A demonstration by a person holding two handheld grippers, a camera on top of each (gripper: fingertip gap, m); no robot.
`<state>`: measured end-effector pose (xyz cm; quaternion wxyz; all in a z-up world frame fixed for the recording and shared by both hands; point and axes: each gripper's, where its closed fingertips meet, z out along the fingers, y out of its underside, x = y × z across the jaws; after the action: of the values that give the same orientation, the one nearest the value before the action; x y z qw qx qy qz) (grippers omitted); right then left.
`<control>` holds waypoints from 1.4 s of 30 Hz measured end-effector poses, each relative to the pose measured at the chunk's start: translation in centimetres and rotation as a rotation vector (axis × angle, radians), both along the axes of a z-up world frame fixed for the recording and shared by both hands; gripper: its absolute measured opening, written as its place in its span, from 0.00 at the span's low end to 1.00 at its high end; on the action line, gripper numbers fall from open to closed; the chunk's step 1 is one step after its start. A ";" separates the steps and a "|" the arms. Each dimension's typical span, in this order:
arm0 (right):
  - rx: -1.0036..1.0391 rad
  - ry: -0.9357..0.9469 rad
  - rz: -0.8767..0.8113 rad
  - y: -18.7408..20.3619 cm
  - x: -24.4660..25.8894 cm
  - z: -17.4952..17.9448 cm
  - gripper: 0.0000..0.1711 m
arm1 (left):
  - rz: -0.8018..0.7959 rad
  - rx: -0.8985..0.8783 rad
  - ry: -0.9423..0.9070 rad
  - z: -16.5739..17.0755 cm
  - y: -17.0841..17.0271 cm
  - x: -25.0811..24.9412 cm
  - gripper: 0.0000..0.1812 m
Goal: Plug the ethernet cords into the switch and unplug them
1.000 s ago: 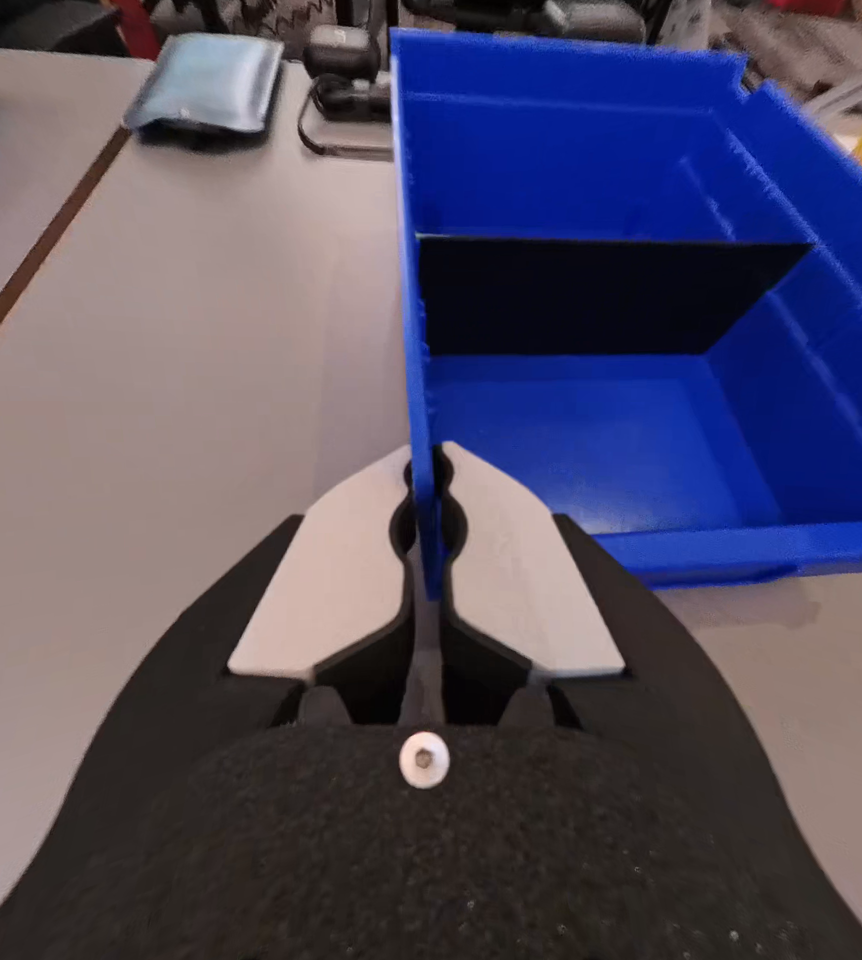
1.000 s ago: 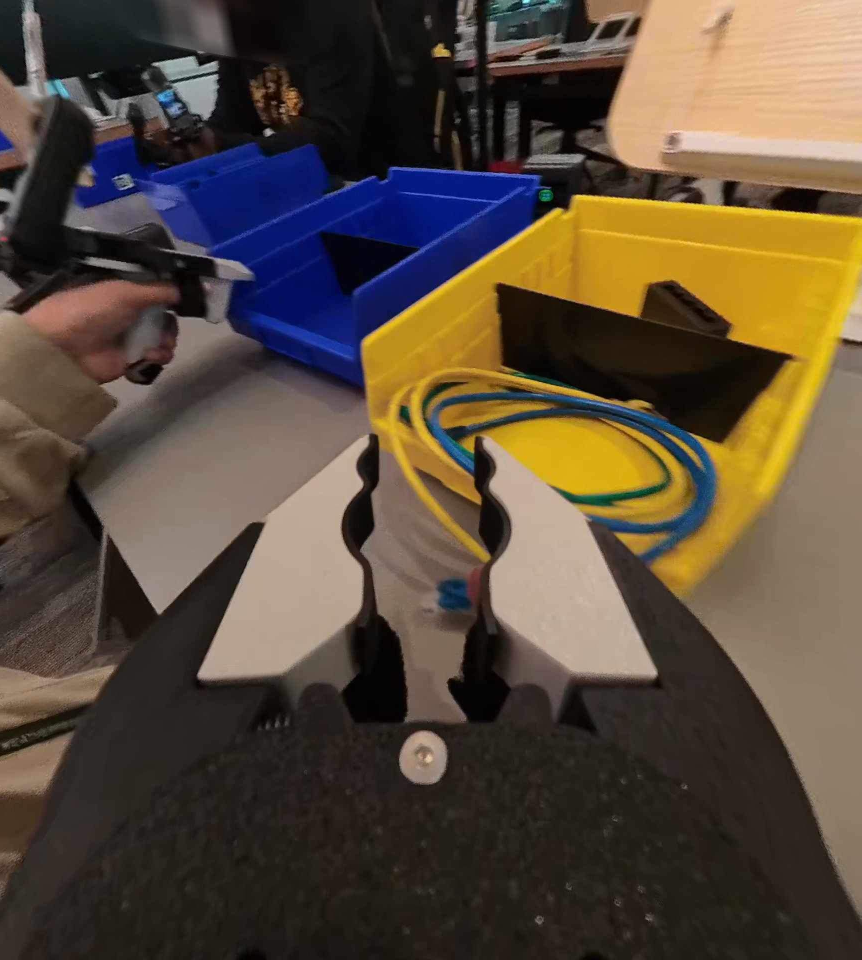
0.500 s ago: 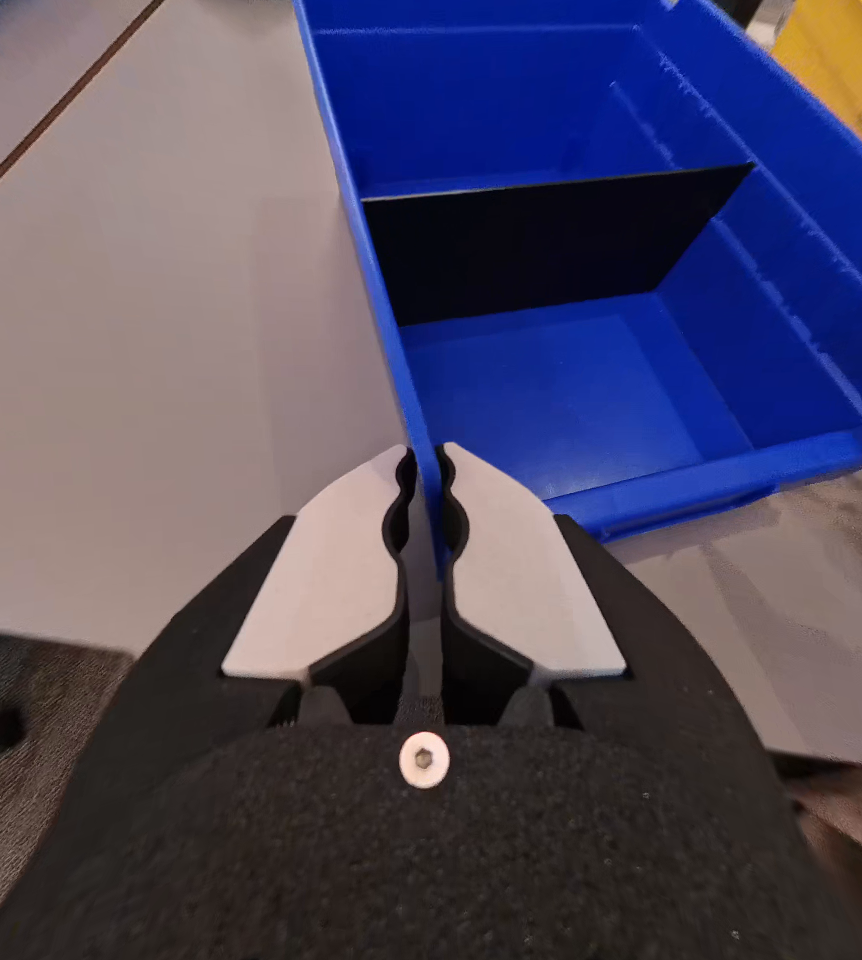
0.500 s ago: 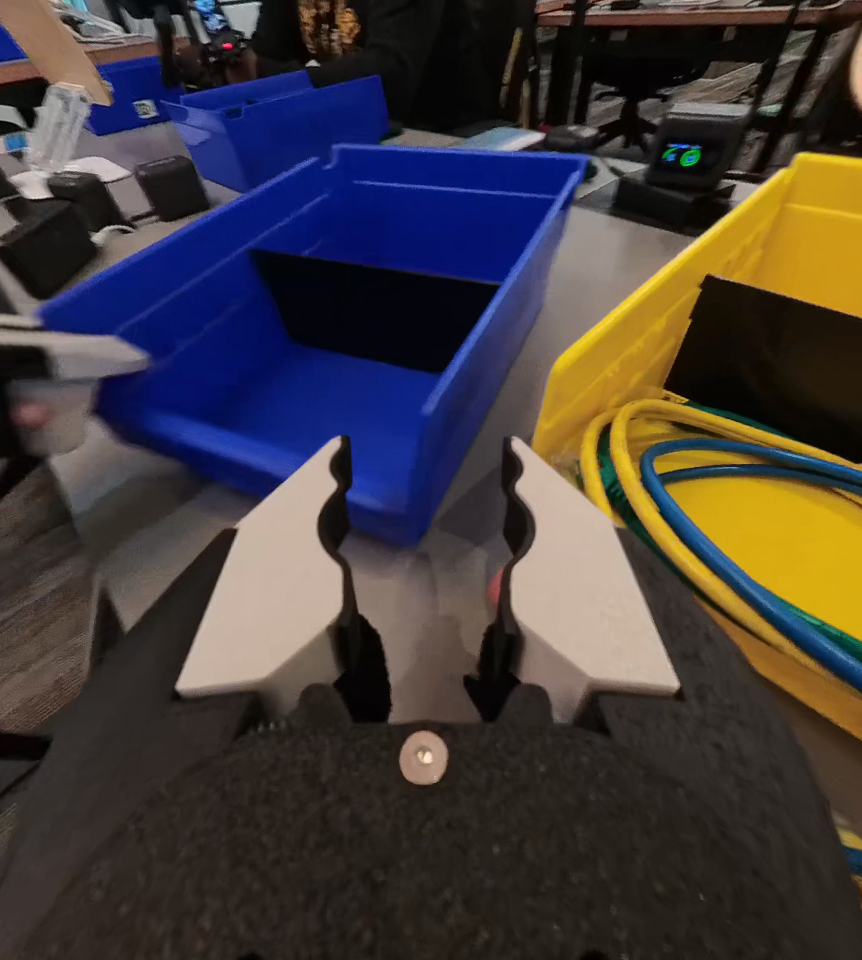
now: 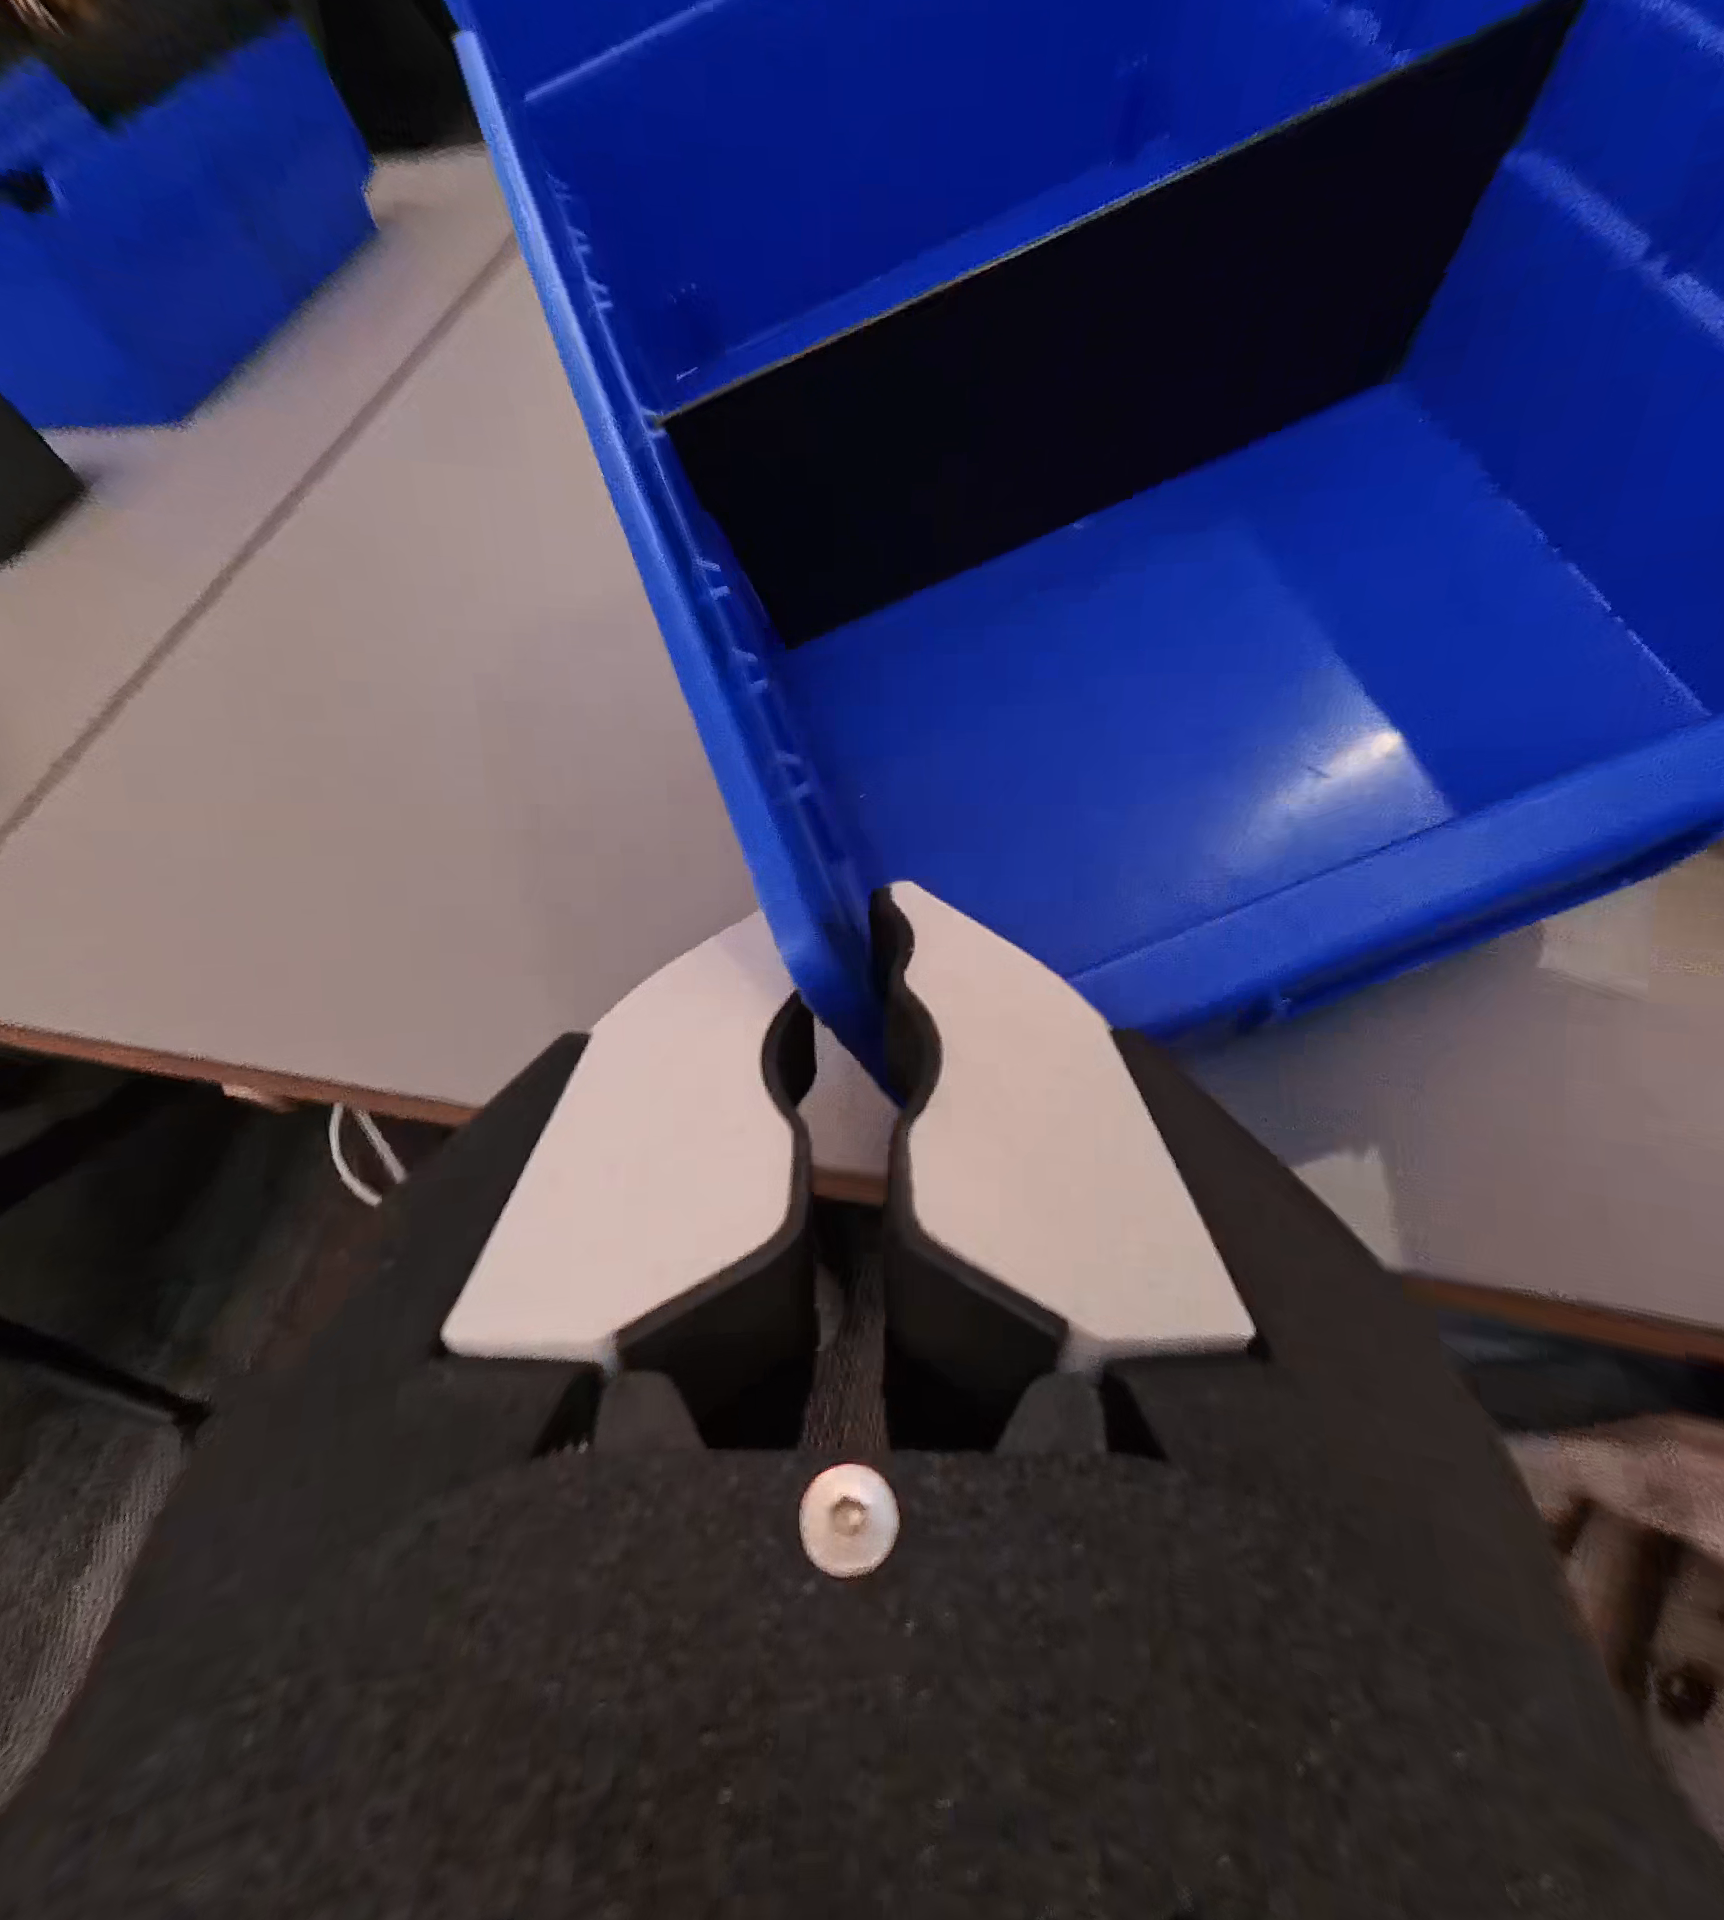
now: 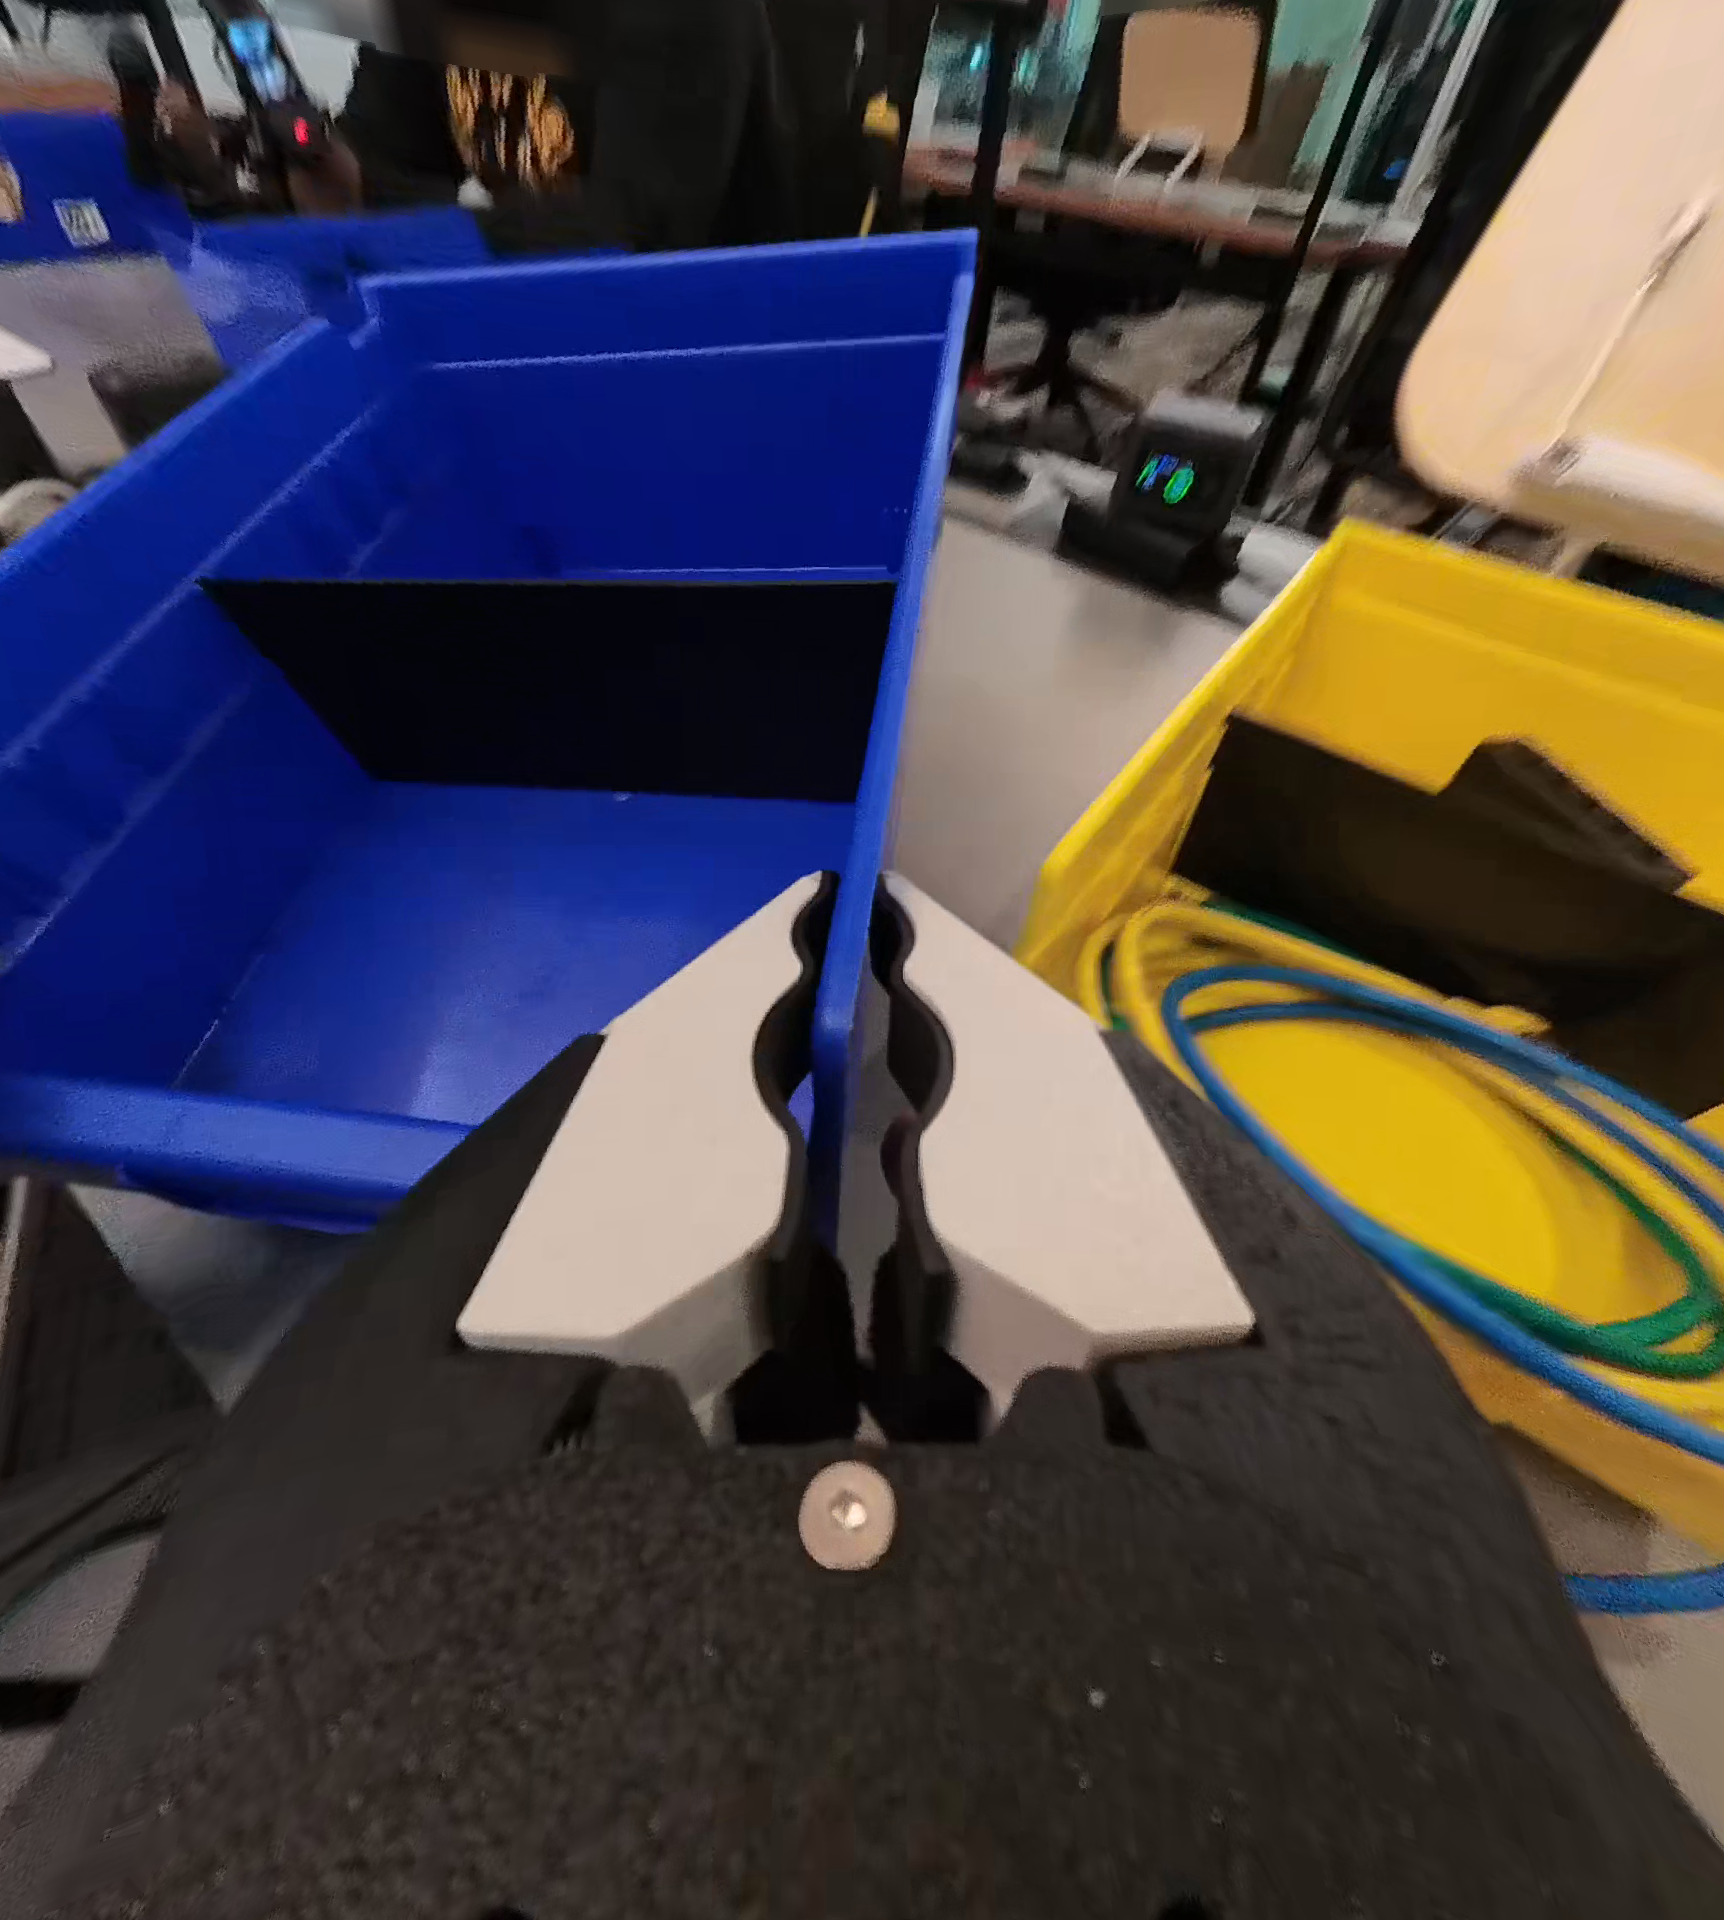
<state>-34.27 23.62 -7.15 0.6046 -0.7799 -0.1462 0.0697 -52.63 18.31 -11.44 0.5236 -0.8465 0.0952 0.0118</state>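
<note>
Right wrist view: right gripper (image 6: 850, 997), open a moment ago, now clamps blue bin (image 6: 422, 935) wall; left gripper (image 5: 853, 997) still pinches opposite wall. Cords (image 6: 1460, 1195) untouched.

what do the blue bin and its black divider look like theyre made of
Blue bin: probably moulded plastic, semi-gloss; it has ribbed walls and a sheen on the floor. Black divider: a thin, flat, matte sheet, plastic or card, hard to tell which.
</note>
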 end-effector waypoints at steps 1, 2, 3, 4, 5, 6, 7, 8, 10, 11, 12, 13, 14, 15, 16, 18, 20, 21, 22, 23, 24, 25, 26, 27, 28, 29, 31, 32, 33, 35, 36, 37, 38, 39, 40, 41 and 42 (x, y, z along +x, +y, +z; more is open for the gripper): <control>0.040 0.003 -0.012 -0.1 0.5 1.4 0.03 | 0.001 0.044 0.001 1.0 0.2 0.5 0.04; 0.081 0.013 -0.023 -0.2 1.2 2.9 0.03 | -0.004 0.087 0.004 2.2 0.6 1.2 0.04; 0.120 0.027 -0.041 -0.2 2.1 4.5 0.03 | -0.014 0.132 0.006 3.6 1.1 1.9 0.04; 0.152 0.045 -0.061 -0.3 3.0 6.0 0.03 | -0.026 0.187 0.008 5.1 1.6 2.8 0.04; 0.179 0.069 -0.078 -0.4 4.1 7.4 0.03 | -0.039 0.251 0.011 6.9 2.2 3.7 0.04; 0.204 0.094 -0.101 -0.5 5.3 8.8 0.03 | -0.058 0.314 0.014 8.8 2.8 4.8 0.04; 0.223 0.119 -0.127 -0.6 6.7 10.1 0.03 | -0.079 0.369 0.015 10.6 3.3 6.0 0.04; 0.246 0.141 -0.159 -0.7 8.3 11.3 0.03 | -0.109 0.403 0.010 12.2 3.8 7.5 0.04; 0.300 0.154 -0.233 -1.2 11.9 13.6 0.03 | -0.185 0.448 -0.018 14.9 4.9 11.2 0.03; 0.315 0.168 -0.266 -1.4 13.9 14.5 0.03 | -0.224 0.470 -0.028 16.1 5.3 13.2 0.03; 0.328 0.183 -0.299 -1.6 15.9 15.2 0.03 | -0.260 0.488 -0.028 17.1 5.7 15.2 0.03; 0.342 0.189 -0.332 -1.8 18.0 15.7 0.03 | -0.296 0.496 -0.028 17.7 6.0 17.4 0.03; 0.349 0.187 -0.367 -2.1 20.3 16.0 0.03 | -0.335 0.496 -0.036 18.1 6.4 19.8 0.04; 0.345 0.189 -0.402 -2.4 22.7 16.1 0.03 | -0.381 0.490 -0.051 18.2 6.6 22.3 0.04; 0.334 0.194 -0.435 -2.7 25.2 16.0 0.03 | -0.428 0.477 -0.062 18.0 6.7 25.0 0.04; 0.294 0.185 -0.503 -3.5 30.4 14.9 0.02 | -0.517 0.436 -0.053 16.9 6.8 30.6 0.05; 0.246 0.165 -0.571 -4.8 35.9 13.0 0.03 | -0.607 0.355 -0.034 14.6 6.6 36.4 0.05; 0.226 0.159 -0.602 -5.7 38.5 12.0 0.03 | -0.647 0.313 -0.027 13.2 6.3 39.3 0.05; 0.209 0.150 -0.638 -6.7 41.2 10.7 0.03 | -0.683 0.277 -0.017 11.7 5.9 42.1 0.05; 0.190 0.137 -0.675 -7.7 43.7 9.2 0.03 | -0.715 0.251 0.004 10.1 5.3 44.8 0.05; 0.169 0.139 -0.702 -8.7 46.1 7.6 0.03 | -0.740 0.230 0.028 8.6 4.7 47.2 0.05; 0.141 0.155 -0.719 -9.6 48.2 6.0 0.03 | -0.761 0.209 0.044 7.1 4.0 49.4 0.05; 0.104 0.173 -0.732 -10.4 50.1 4.2 0.03 | -0.781 0.186 0.049 5.7 3.2 51.3 0.05; 0.064 0.191 -0.738 -11.0 51.8 2.4 0.03 | -0.800 0.157 0.053 4.4 2.4 52.9 0.06; 0.034 0.210 -0.733 -11.6 53.1 0.8 0.03 | -0.815 0.123 0.059 3.0 1.7 54.2 0.06; 0.010 0.226 -0.722 -12.0 54.2 -0.8 0.03 | -0.827 0.089 0.058 1.7 1.0 55.2 0.06; -0.034 0.229 -0.692 -12.7 55.5 -3.4 0.03 | -0.844 0.045 0.077 -0.5 -0.3 56.3 0.07; -0.069 0.214 -0.679 -12.9 55.8 -4.3 0.03 | -0.851 0.028 0.083 -1.4 -0.8 56.6 0.07; -0.106 0.191 -0.671 -13.1 56.1 -5.0 0.03 | -0.854 0.004 0.070 -2.2 -1.2 56.7 0.08; -0.092 0.173 -0.646 -12.8 56.4 -5.1 0.03 | -0.840 0.024 0.030 -2.3 -1.4 56.9 0.08; -0.090 0.193 -0.646 -12.5 56.6 -5.1 0.03 | -0.832 0.025 0.031 -2.3 -1.4 57.0 0.08; -0.088 0.206 -0.653 -12.1 56.8 -5.1 0.03 | -0.829 0.019 0.027 -2.3 -1.3 57.1 0.09; -0.090 0.209 -0.663 -11.8 57.1 -5.1 0.03 | -0.831 0.009 0.015 -2.3 -1.2 57.3 0.09; -0.093 0.197 -0.674 -11.5 57.3 -5.1 0.03 | -0.839 -0.006 -0.005 -2.3 -1.3 57.4 0.10; -0.097 0.181 -0.686 -11.2 57.6 -5.1 0.03 | -0.857 -0.026 -0.022 -2.4 -1.4 57.6 0.12; -0.103 0.161 -0.694 -11.1 57.7 -5.1 0.03 | -0.882 -0.057 -0.032 -2.5 -1.7 57.7 0.14; -0.105 0.146 -0.699 -11.0 57.8 -5.1 0.03 | -0.911 -0.099 -0.042 -2.5 -2.1 57.7 0.15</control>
<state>23.55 12.64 -12.25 0.5598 -0.8059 0.1765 -0.0783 5.02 16.17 -13.95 0.4362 -0.7425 0.4473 -0.2414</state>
